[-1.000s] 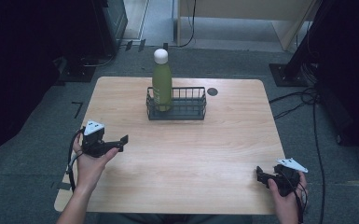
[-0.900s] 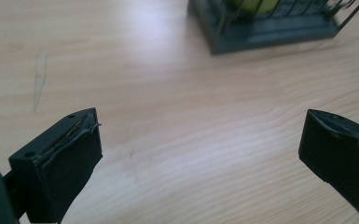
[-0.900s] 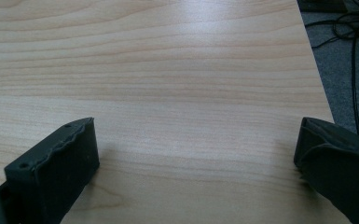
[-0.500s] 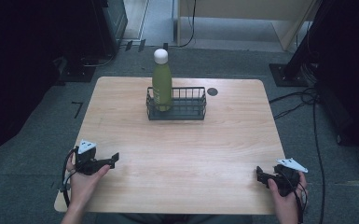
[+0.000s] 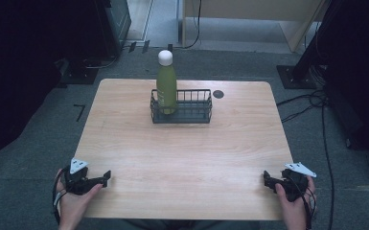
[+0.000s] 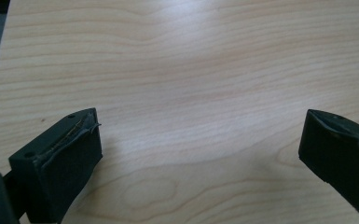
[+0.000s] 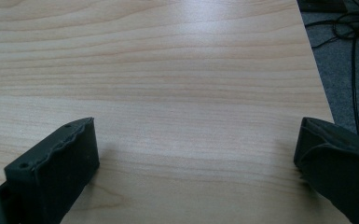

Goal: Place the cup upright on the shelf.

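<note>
A green bottle (image 5: 166,88) with a white cap stands upright in the left end of a black wire basket (image 5: 191,113) at the back middle of the wooden table (image 5: 182,153). My left gripper (image 5: 106,176) rests at the table's front left corner, held by a hand. Its jaws stand wide apart in the left gripper view, with only bare wood between them (image 6: 200,130). My right gripper (image 5: 266,178) sits at the front right corner, likewise open and holding nothing (image 7: 196,135).
A small dark round spot (image 5: 218,94) marks the table just right of the basket. Cables (image 5: 311,103) trail on the grey floor past the right edge. Dark equipment stands left and right of the table.
My left gripper has moved back toward the front left corner of the table and lower. The right gripper has stayed in place.
</note>
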`<state>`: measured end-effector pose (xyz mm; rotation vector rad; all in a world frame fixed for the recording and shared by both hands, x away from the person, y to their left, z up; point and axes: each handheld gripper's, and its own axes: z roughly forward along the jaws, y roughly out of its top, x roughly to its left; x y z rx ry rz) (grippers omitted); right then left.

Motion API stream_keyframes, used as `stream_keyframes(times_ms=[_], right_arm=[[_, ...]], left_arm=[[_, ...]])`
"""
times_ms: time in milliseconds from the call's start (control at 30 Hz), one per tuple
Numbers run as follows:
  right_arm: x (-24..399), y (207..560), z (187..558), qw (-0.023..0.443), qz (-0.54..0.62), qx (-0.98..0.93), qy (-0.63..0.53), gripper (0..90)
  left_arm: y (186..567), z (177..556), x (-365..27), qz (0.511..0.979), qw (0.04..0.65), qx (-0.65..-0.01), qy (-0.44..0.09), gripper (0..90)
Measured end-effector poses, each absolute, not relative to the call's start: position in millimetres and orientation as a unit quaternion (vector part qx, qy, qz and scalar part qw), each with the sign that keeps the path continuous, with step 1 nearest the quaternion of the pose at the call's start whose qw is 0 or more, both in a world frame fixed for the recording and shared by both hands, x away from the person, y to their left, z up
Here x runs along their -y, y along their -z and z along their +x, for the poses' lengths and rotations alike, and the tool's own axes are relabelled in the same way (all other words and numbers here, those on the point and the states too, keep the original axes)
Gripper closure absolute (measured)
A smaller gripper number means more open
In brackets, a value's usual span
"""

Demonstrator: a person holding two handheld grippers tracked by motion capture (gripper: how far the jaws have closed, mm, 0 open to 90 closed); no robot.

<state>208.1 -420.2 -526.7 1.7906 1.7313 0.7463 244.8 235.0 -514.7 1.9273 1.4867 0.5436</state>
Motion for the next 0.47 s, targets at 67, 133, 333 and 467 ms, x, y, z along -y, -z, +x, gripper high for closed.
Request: stream_keyframes(times_ms=[67,133,333,467], right_arm=[[420,527,208,0.268,0.664,-0.641,-0.277,0.0],[420,527,208,0.268,0.664,-0.641,-0.277,0.0],[420,527,208,0.268,0.664,-0.642,-0.277,0.0],[420,527,208,0.268,0.664,-0.642,-0.277,0.0]], left_arm=[[517,244,-236,0.734,0.316,-0.566,-0.204,0.0],[517,244,-235,0.734,0.315,-0.564,-0.208,0.0],[519,244,-226,0.742,0.29,-0.56,-0.227,0.0],[519,245,-225,0.739,0.289,-0.565,-0.228,0.0]])
